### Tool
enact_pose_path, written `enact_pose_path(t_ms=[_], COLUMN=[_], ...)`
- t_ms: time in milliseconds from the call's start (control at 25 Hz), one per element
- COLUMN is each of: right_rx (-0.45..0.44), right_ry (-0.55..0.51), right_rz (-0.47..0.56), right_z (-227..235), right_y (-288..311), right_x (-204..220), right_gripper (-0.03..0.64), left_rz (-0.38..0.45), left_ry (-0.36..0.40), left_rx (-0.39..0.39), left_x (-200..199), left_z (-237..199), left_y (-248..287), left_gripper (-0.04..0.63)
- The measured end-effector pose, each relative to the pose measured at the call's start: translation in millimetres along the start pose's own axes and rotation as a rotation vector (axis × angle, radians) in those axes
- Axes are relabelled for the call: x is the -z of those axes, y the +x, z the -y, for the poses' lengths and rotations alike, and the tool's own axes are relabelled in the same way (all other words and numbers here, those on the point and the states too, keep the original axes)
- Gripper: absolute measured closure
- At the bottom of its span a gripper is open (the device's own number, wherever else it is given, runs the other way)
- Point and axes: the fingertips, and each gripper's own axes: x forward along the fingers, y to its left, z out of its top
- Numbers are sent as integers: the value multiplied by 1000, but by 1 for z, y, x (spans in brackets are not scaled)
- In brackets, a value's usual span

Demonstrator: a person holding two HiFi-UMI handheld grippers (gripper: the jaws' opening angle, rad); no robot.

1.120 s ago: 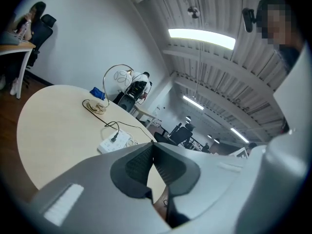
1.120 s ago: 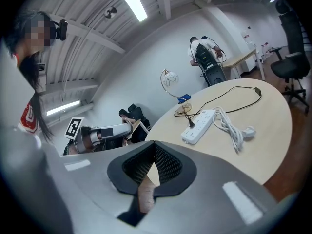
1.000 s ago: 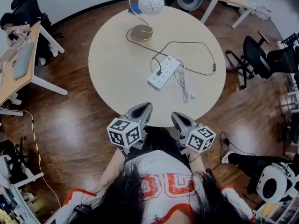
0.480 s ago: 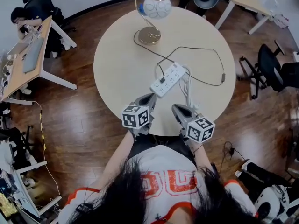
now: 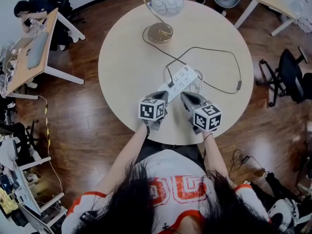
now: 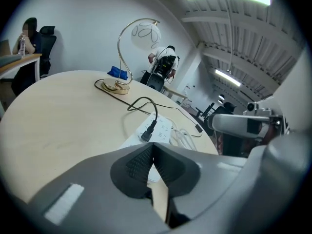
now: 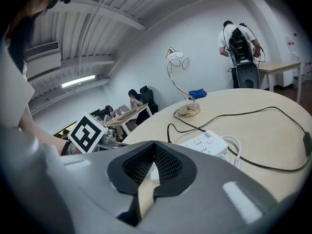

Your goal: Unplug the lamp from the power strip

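— Where is the lamp's plug?

— The black plug (image 5: 170,84) is still in the white power strip (image 5: 183,76), close to the strip's end nearest the person. The strip lies slantwise on the round table (image 5: 122,62), toward the table's near edge.

— And the lamp?

— The lamp (image 5: 161,32) stands upright at the far side of the table. It has a brass-coloured base, a curved stem and a white globe shade. Its black cord (image 5: 209,48) runs from the base out in a wide loop to the right, through an inline switch (image 5: 239,86), and back to the plug. The strip's own white cable (image 5: 197,87) lies bunched just beside it.

— How do the left fingers stand?

— The left gripper (image 5: 162,95) has its jaws closed, tips meeting, with nothing between them. It points at the strip's near end, and the plug is just beyond its tips. I cannot tell whether it touches the strip.

— And the right?

— The right gripper (image 5: 186,96) also has its jaws pressed together and holds nothing. It hangs just beside the left one, over the table by the white cable, and points toward the strip.

— What lies round about?

— A wooden floor (image 5: 73,126) with desks and office chairs, and a person (image 5: 24,8) seated at a desk (image 5: 34,57) at the far left.
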Motion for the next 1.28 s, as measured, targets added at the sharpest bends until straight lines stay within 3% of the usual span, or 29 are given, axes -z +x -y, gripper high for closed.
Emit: enact_pose_path(t_ms=[360, 560, 800, 1160, 1280], right_rx=[56, 64, 83, 101, 110], right_ry=[-105, -204, -327, -434, -420], right_rz=[-80, -164, -232, -354, -362], right_z=[20, 24, 28, 28, 28], right_y=[33, 54, 79, 101, 103], right_x=[8, 19, 22, 34, 35], right_gripper=[593, 566, 531, 523, 526], left_rz=[-91, -105, -139, -156, -152], left_ry=[-20, -6, -45, -55, -57], left_rx=[-91, -92, -107, -110, -117], left_x=[17, 19, 20, 21, 21], left_z=[-19, -18, -18, -14, -15], left_y=[16, 17, 18, 18, 17], left_gripper=[595, 595, 595, 595, 595])
